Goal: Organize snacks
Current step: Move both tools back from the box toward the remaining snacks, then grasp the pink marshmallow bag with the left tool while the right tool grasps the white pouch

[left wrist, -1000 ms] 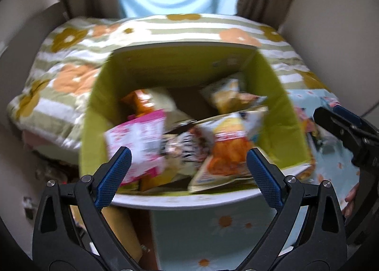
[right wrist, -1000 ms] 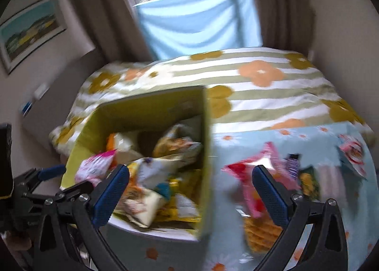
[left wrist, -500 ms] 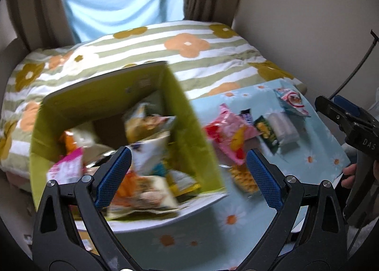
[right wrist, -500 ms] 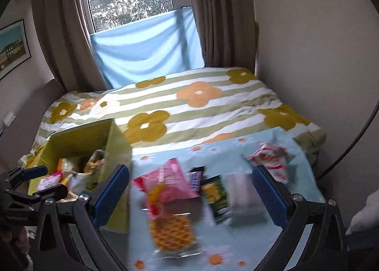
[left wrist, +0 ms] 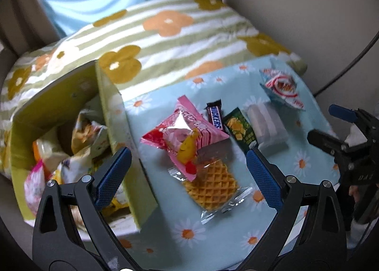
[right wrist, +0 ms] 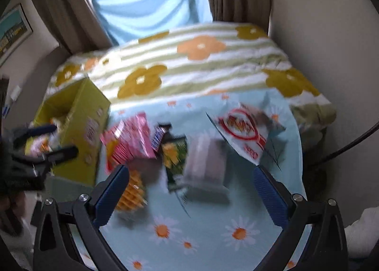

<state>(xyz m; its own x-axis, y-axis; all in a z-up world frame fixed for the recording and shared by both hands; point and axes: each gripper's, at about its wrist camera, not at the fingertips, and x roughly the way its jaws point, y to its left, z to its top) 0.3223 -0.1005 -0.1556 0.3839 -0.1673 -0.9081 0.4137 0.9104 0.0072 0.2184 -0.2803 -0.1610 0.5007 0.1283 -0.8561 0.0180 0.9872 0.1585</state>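
A yellow-green box [left wrist: 118, 143] [right wrist: 85, 114] holding several snack packs sits at the left of a daisy-print cloth [left wrist: 213, 230]. Loose snacks lie on the cloth: a pink bag [left wrist: 182, 133] [right wrist: 132, 138], a wrapped waffle [left wrist: 210, 185] [right wrist: 132, 193], a Snickers bar [left wrist: 215, 117], a green packet [left wrist: 241, 131] [right wrist: 175, 155], a white pack [left wrist: 267, 126] [right wrist: 206, 164] and a red-and-white bag [left wrist: 281, 88] [right wrist: 244, 131]. My left gripper [left wrist: 188, 175] hangs open above the waffle, empty. My right gripper [right wrist: 191, 197] is open over the white pack, empty.
Behind the cloth lies a bed with a striped flower blanket [left wrist: 165, 34] [right wrist: 194, 62]. Curtains and a window [right wrist: 146, 3] are at the back, a wall [left wrist: 308, 10] on the right. A black cable [right wrist: 350, 145] runs along the right side.
Both views have swung right, from the box to the loose snacks on the cloth, and come closer to them. Both grippers stayed open and empty.
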